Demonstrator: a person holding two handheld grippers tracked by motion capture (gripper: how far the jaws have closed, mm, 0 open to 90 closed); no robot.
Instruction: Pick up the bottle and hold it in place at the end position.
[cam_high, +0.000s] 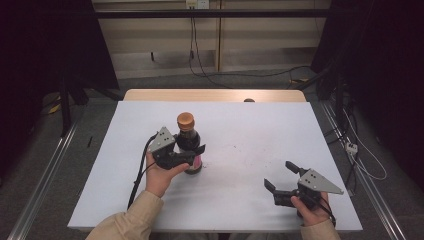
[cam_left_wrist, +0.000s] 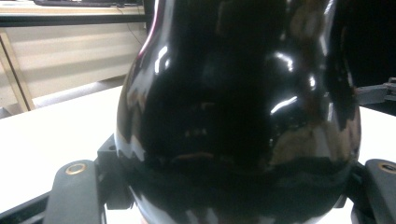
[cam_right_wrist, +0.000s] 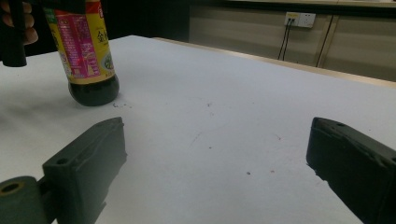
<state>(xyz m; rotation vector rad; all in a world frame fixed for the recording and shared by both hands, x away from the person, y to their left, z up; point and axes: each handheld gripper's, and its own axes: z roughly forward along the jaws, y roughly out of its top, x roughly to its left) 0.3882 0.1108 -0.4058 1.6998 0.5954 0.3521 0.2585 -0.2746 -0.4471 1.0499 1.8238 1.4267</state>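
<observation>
A dark glass bottle (cam_high: 189, 142) with an orange cap (cam_high: 185, 120) and a pink and yellow label stands upright left of centre on the white table (cam_high: 250, 130). My left gripper (cam_high: 192, 155) reaches in from the left at the level of the bottle's body, one jaw on each side. In the left gripper view the glossy black bottle (cam_left_wrist: 233, 107) sits between the jaws of the left gripper (cam_left_wrist: 224, 186), whose pads lie against its sides. My right gripper (cam_high: 278, 175) rests open near the front right edge, with nothing in it. The right gripper (cam_right_wrist: 217, 135) faces the bottle (cam_right_wrist: 88, 56) from some way off.
Past the white table top runs a wooden strip (cam_high: 215, 95). Beyond it lies the floor with cables (cam_high: 235, 75) and a panelled wall with a socket (cam_right_wrist: 299, 18). Metal rails (cam_high: 50, 165) flank the table. Bare table lies between the bottle and the right gripper.
</observation>
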